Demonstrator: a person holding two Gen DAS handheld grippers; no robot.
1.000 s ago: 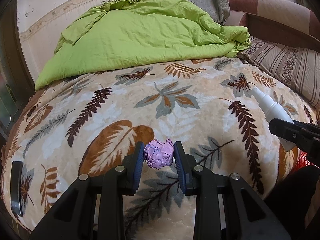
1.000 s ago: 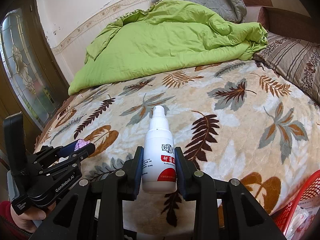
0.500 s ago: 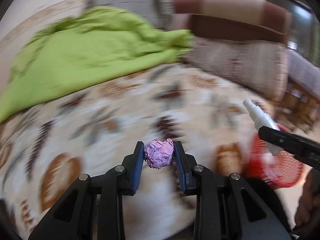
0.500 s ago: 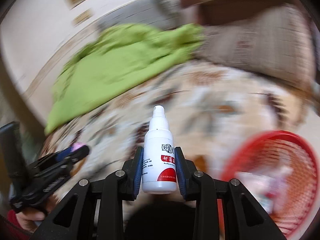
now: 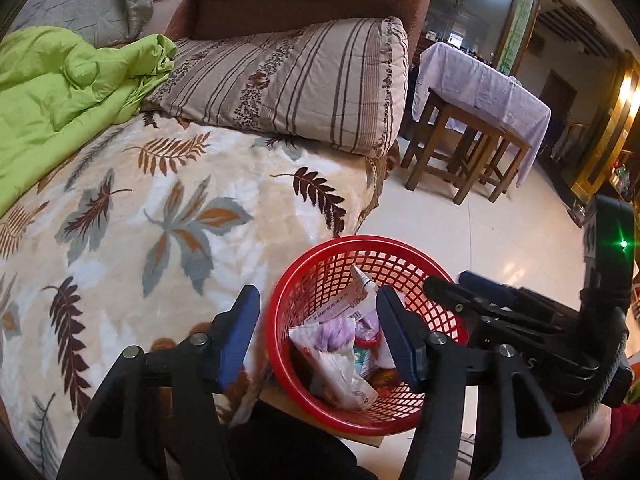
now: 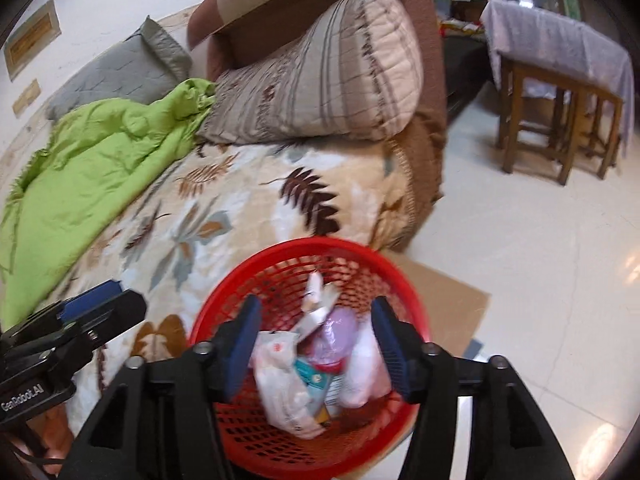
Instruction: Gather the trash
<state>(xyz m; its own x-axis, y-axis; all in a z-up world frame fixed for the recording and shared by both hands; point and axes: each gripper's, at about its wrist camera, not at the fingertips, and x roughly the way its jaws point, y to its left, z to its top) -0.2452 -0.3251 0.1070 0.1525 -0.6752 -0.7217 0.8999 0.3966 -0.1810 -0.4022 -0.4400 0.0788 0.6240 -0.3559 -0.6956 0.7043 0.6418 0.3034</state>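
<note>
Both tongs gape wide over red basket

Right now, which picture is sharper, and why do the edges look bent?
Left wrist view: crisp, red basket and stool clear; green glare spot at right. Right wrist view: motion-smeared, the basket soft. Both: fisheye lens curves the edges, dark corners.
</note>
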